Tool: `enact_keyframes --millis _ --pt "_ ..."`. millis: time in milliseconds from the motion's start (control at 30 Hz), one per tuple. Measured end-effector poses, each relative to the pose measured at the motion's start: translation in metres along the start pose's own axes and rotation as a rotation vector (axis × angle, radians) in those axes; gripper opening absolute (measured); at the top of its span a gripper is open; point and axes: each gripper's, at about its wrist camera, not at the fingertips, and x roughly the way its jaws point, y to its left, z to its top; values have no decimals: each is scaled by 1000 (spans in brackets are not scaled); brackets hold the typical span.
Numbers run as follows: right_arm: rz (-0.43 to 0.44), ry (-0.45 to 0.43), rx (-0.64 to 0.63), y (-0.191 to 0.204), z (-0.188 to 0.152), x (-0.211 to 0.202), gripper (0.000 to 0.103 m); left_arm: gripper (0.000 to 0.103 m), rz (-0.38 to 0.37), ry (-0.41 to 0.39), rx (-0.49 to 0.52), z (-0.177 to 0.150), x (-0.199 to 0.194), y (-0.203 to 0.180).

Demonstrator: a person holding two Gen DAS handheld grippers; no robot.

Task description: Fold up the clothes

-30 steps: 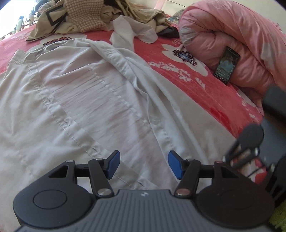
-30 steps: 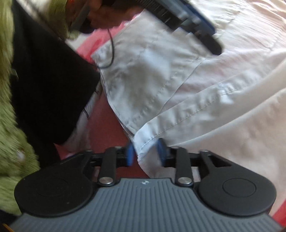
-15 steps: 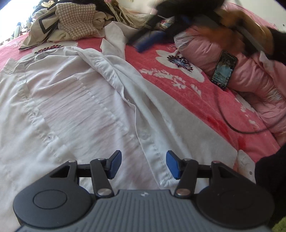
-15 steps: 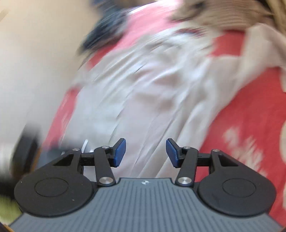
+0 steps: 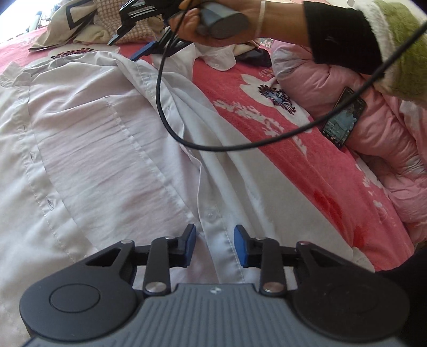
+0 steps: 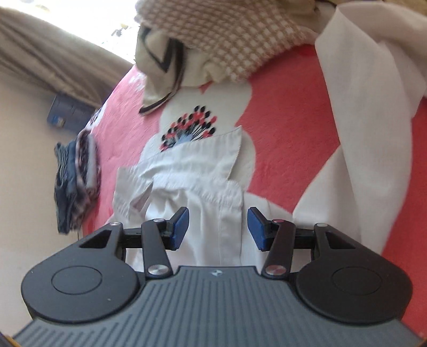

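Observation:
A white button-up shirt (image 5: pixel 106 149) lies spread on the red floral bedspread (image 5: pixel 293 170). My left gripper (image 5: pixel 214 241) hangs low over the hem end. Its jaws are closing with the button placket (image 5: pixel 213 213) lying between the blue pads, and a gap shows on both sides. At the top of the left wrist view a hand (image 5: pixel 213 18) holds my right gripper (image 5: pixel 128 46) over the collar end. In the right wrist view the right gripper (image 6: pixel 218 227) stands open above the shirt's collar (image 6: pixel 202 157). A sleeve (image 6: pixel 368 133) runs off to the right.
A pile of loose clothes (image 5: pixel 88 26) sits at the bed's far end, with a checked garment (image 6: pixel 234 34) on it. A rolled pink quilt (image 5: pixel 373 128) with a phone (image 5: pixel 344 117) on it lies right. A black cable (image 5: pixel 240 145) hangs across the shirt. Folded striped cloth (image 6: pixel 74 176) lies left.
The right gripper let go of the hem corner and swept along the shirt to the collar end, rolling as it went. The left gripper's jaws narrowed and shifted onto the button placket.

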Motion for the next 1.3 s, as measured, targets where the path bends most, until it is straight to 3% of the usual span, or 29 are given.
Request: enact_keyframes --millis 267,300,333,367,467,700,767,1000,1133,1233,1300 --pt "50 -13 104 -10 24 37 47 30 -5 0 33 -2 4 -5" --pt "53 -20 84 -7 24 39 42 30 -5 -1 36 -2 4 -6" --pt "51 -33 55 -2 24 39 20 30 -5 -2 38 -2 4 -6" --pt "59 -51 28 2 25 37 7 30 -5 -5 38 -3 4 -6" --pt "111 -145 -62 21 24 15 1 29 -13 -9 22 -2 4 -4" --pt "239 -226 -146 71 24 -27 0 24 -57 -14 -47 -2 4 6" --pt "232 -217 -170 88 22 -23 0 19 -77 -16 -68 -2 3 8" --pt "154 -138 -312 131 -2 34 0 14 -119 -14 -130 -5 -1 13" --pt "114 -117 -348 138 -9 69 0 13 -125 -13 -138 -9 -5 13" --pt "159 -48 -356 137 -11 98 4 13 -125 -3 -137 -12 -6 10" --pt "129 -7 -382 136 -14 112 5 13 -124 2 -132 -14 -6 9"
